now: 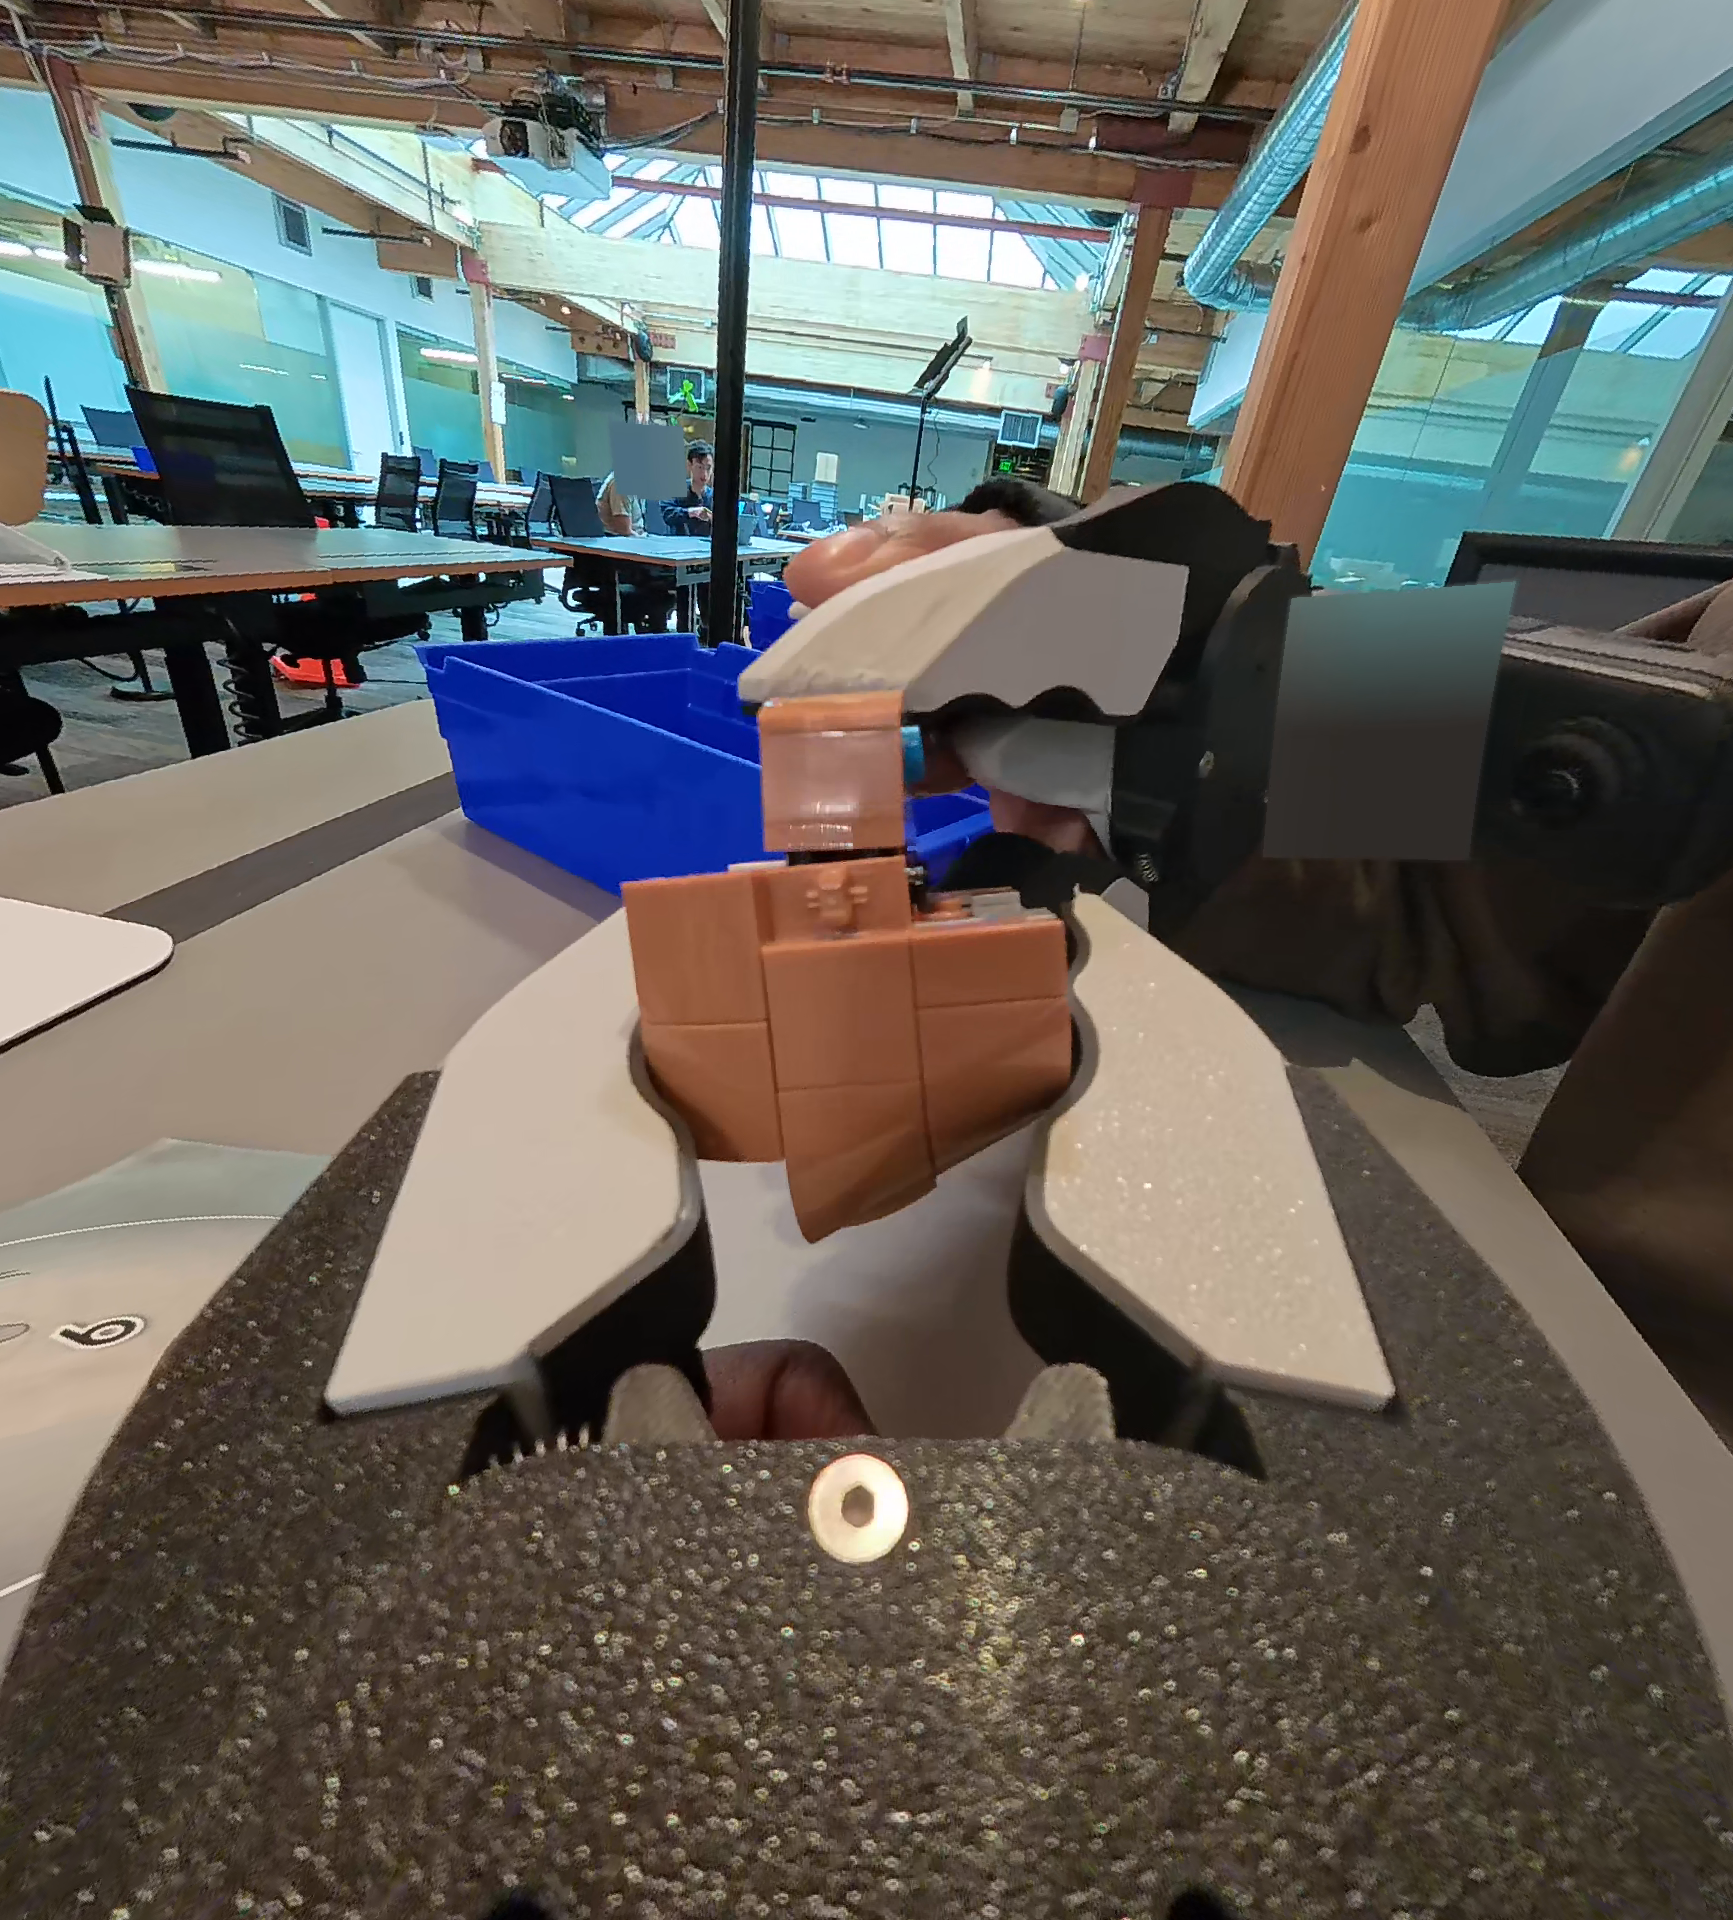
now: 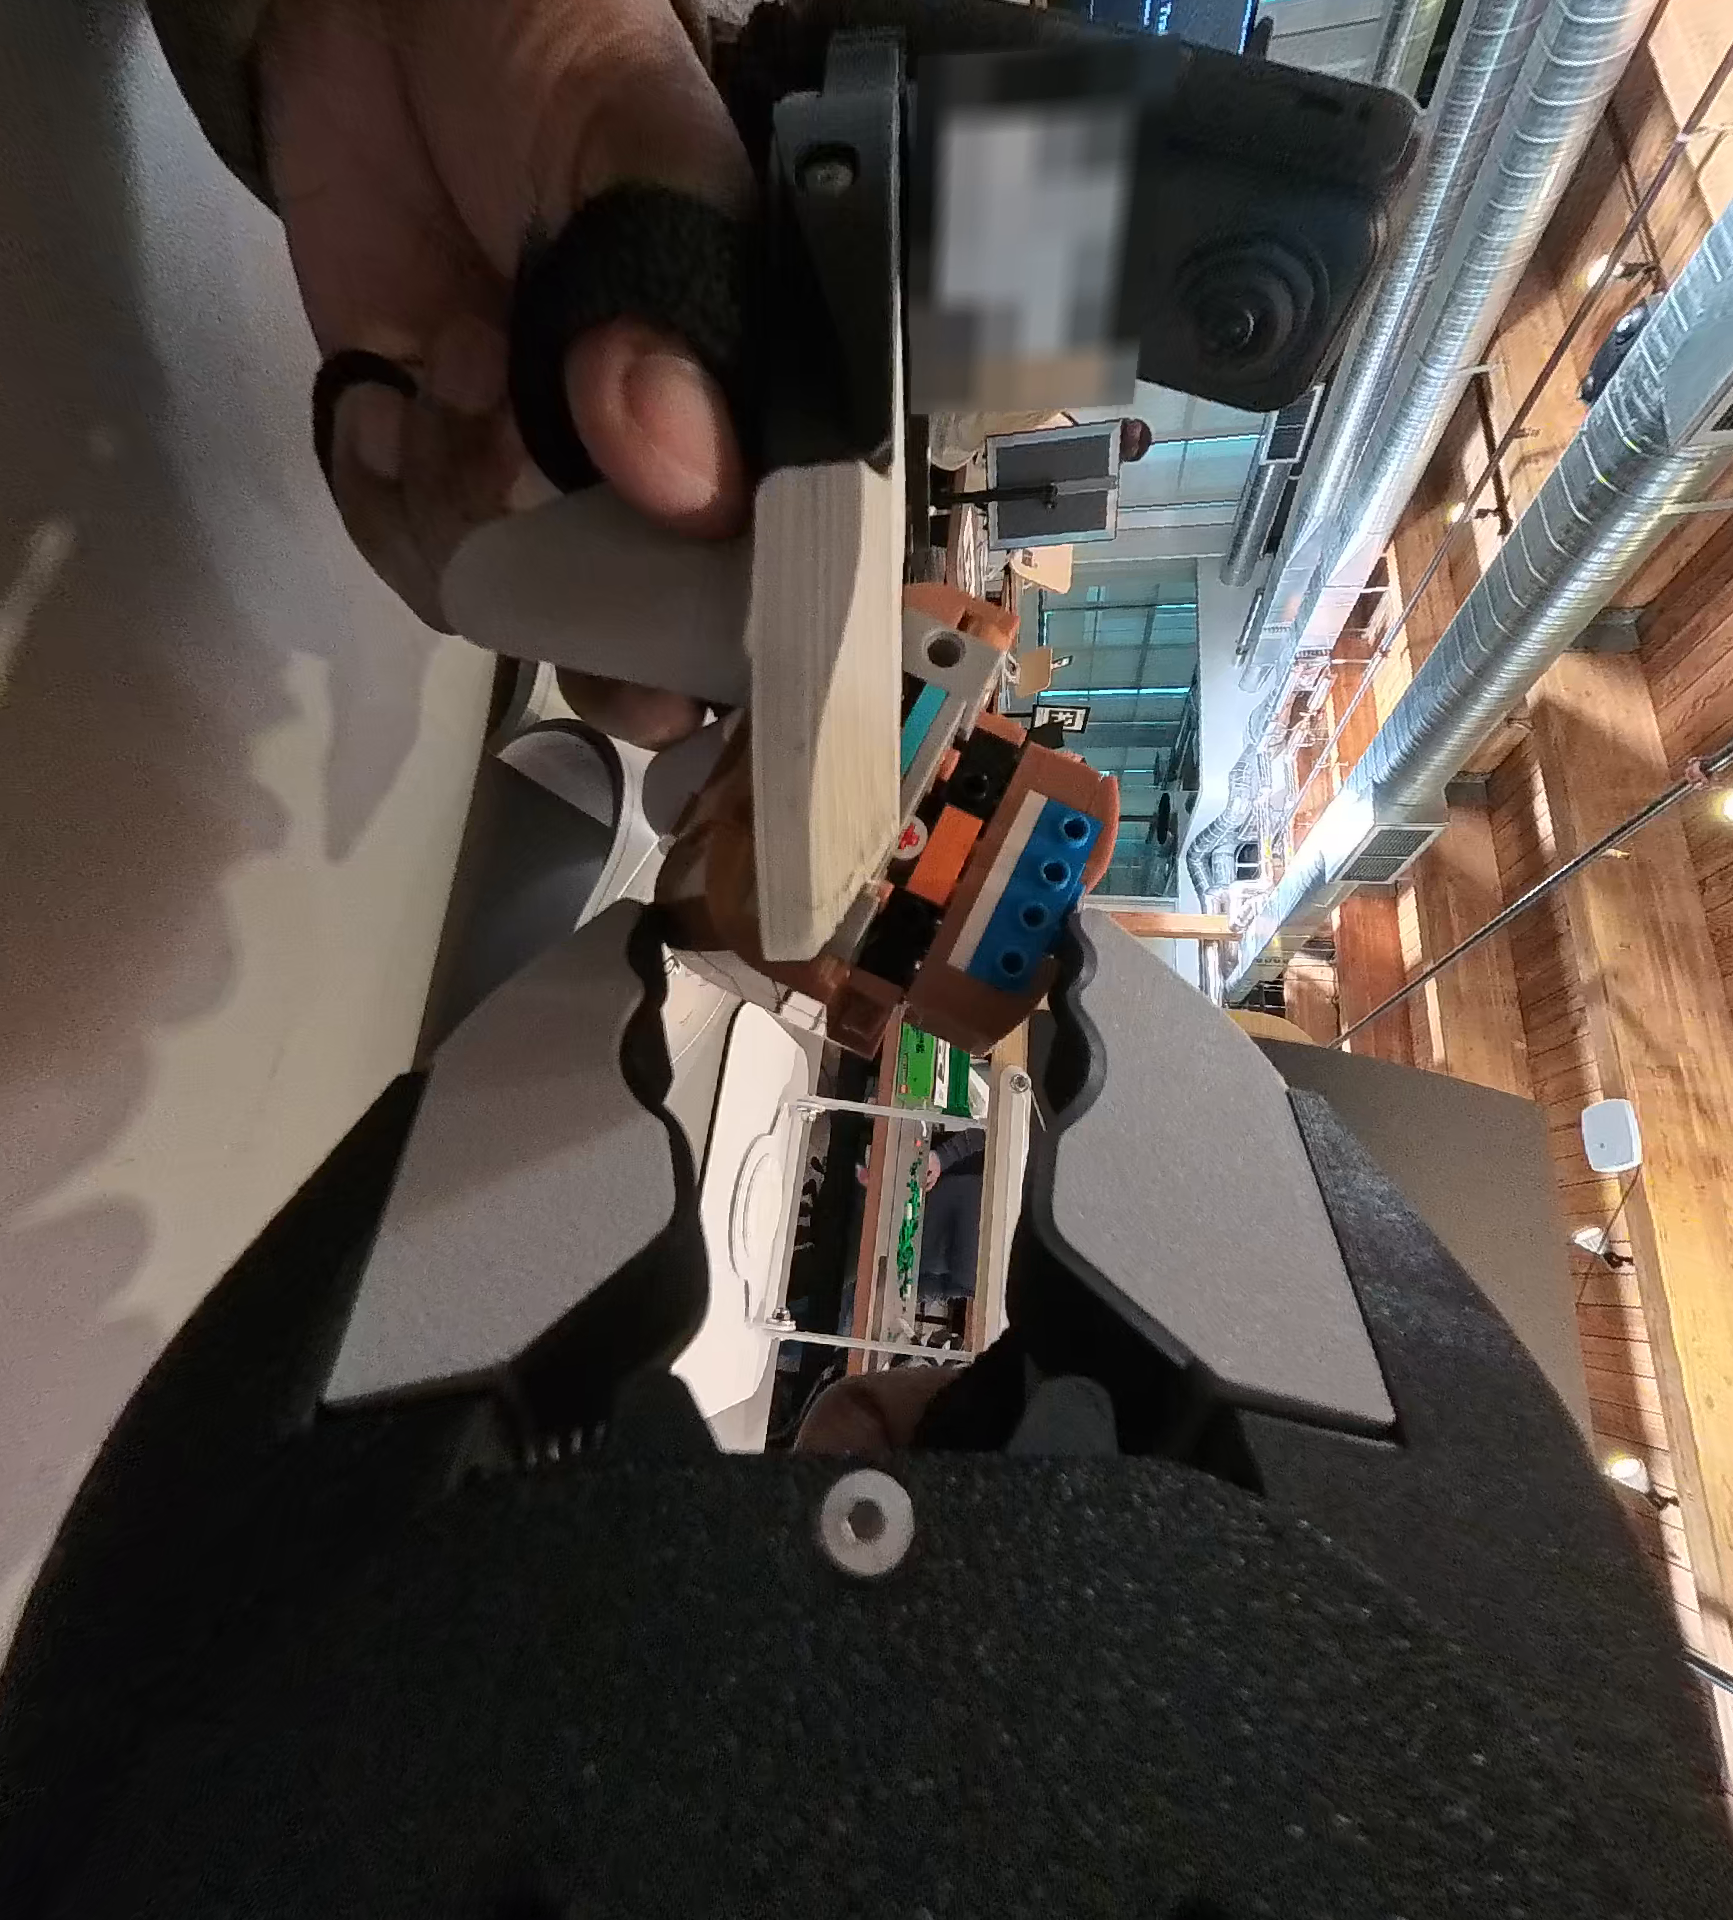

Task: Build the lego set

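Note:
My left gripper (image 1: 851,987) is shut on a brown lego model (image 1: 841,1049) and holds it above the table, its tiled face towards the camera. A smaller brown block (image 1: 831,769) sits just above the model's top, with a black part between them. The right gripper's white finger (image 1: 966,623) reaches in from the right and lies over that block. In the right wrist view my right gripper (image 2: 857,956) is shut on the model's studded side (image 2: 1007,883), where a blue brick (image 2: 1038,894) shows. The left gripper's finger (image 2: 820,727) covers part of it.
A blue bin (image 1: 581,748) stands on the grey table (image 1: 270,987) behind the model. A white board (image 1: 10,977) lies at the left. A brown sleeve (image 1: 1672,1039) fills the right side. A hand (image 2: 529,208) holds the left gripper. Left and right tips are no more than a few centimetres apart.

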Demonstrator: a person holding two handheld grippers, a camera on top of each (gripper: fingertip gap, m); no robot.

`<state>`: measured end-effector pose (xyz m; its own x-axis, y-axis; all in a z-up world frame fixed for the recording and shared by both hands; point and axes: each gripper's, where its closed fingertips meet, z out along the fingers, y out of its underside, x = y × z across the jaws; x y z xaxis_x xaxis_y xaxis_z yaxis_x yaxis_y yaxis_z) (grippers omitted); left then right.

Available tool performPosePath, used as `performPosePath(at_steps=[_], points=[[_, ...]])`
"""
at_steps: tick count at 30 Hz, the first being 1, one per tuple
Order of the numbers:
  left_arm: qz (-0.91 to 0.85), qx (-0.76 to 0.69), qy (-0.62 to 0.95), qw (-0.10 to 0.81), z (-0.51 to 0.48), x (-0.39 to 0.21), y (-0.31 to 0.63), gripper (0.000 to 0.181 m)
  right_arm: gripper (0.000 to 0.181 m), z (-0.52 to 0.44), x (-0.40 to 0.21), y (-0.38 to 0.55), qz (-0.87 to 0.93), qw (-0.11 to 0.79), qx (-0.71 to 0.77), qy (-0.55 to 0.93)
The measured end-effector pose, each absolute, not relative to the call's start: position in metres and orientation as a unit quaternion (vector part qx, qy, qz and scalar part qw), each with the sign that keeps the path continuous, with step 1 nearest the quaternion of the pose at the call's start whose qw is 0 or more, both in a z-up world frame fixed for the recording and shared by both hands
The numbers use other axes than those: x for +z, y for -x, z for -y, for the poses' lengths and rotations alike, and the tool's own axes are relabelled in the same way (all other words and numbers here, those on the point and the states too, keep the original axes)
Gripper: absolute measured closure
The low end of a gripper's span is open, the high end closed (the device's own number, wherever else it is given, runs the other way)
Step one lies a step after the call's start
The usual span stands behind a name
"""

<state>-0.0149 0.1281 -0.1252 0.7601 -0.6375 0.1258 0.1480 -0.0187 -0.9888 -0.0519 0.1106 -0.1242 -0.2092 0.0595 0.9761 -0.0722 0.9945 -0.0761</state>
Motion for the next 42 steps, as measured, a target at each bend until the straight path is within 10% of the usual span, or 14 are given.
performPosePath(at_steps=[42], points=[[-0.158, -0.360, 0.580, 0.714, -0.121, -0.112, 0.014, 0.112, 0.100, -0.109, -0.118, 0.052, 0.775, 0.631, 0.036, 0.010]])
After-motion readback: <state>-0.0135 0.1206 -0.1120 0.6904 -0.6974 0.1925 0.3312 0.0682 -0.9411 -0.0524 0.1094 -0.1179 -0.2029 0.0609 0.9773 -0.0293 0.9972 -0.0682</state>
